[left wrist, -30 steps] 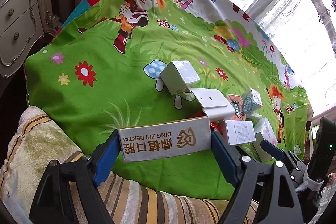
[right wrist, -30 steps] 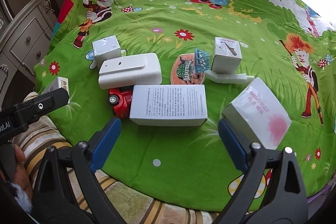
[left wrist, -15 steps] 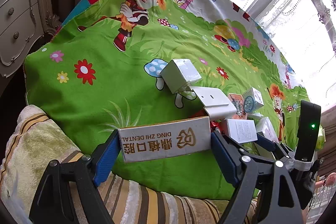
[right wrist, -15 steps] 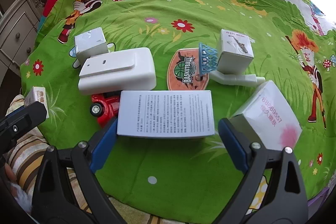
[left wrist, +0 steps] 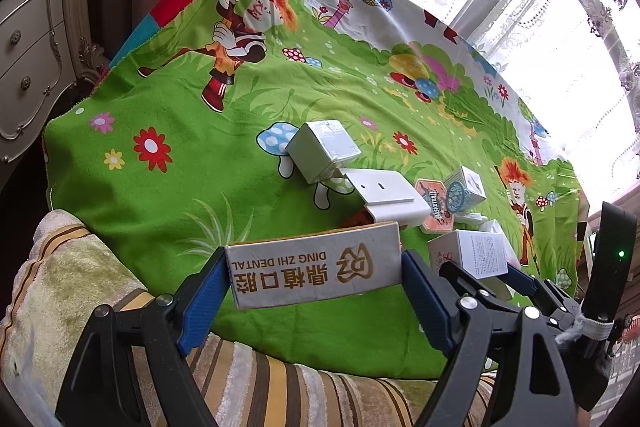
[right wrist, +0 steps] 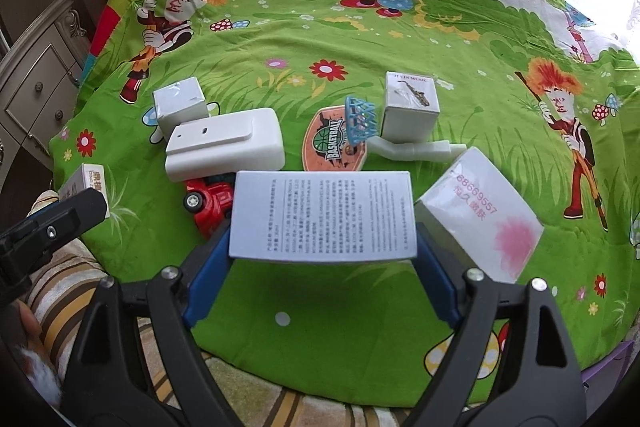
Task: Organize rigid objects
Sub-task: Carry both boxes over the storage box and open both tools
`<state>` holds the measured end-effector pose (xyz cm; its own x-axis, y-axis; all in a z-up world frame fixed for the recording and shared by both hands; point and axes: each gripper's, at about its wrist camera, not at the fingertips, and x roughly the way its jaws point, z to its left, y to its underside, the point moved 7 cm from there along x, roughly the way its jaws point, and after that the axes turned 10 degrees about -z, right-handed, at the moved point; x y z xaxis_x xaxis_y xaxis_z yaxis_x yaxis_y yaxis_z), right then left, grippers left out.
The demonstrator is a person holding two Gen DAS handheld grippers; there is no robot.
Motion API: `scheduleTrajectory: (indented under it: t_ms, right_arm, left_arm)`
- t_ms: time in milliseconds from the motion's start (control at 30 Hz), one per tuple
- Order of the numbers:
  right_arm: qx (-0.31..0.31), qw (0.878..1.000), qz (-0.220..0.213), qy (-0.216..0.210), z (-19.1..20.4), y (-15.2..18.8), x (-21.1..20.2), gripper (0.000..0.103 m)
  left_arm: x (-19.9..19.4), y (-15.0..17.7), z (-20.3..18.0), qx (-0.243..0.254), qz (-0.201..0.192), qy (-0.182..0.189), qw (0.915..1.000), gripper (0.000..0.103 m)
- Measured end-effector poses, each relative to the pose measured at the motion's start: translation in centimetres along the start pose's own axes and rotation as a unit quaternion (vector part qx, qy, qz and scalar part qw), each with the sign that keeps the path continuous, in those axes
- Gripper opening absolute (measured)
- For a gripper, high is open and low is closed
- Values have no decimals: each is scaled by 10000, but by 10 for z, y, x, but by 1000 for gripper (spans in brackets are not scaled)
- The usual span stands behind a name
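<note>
- Right gripper (right wrist: 322, 247): jaws closing on the white rectangular carton with fine black print (right wrist: 322, 215); blue pads at both short ends, contact likely.
- Left gripper (left wrist: 314, 277): clamped on the white "DING ZHI DENTAL" carton with gold logo (left wrist: 314, 269), held above the green cartoon cloth's (left wrist: 180, 195) near edge.
- Risk: the pink-flowered white box (right wrist: 480, 213) and red toy car (right wrist: 210, 203) touch the printed carton; a lift may drag them.
- Both cartons' long axes span jaw to jaw.

Black gripper frames with silver screws and blue fingers (right wrist: 208, 279)
</note>
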<state>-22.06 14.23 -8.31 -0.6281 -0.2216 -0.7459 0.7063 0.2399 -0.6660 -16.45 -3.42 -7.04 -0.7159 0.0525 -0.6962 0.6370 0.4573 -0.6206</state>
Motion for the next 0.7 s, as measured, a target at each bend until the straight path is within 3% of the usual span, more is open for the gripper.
scheduleTrajectory:
  t_ms: [367,700]
  right_arm:
    - [341,9976,-460,388,-28,14,-57,87]
    - [696,9933,-711,582,-61,38,-102,87]
  left_arm:
    - [-10,9,-26,291,19,228,9993,85]
    - [-20,33,-77,871,115,585,9944,85]
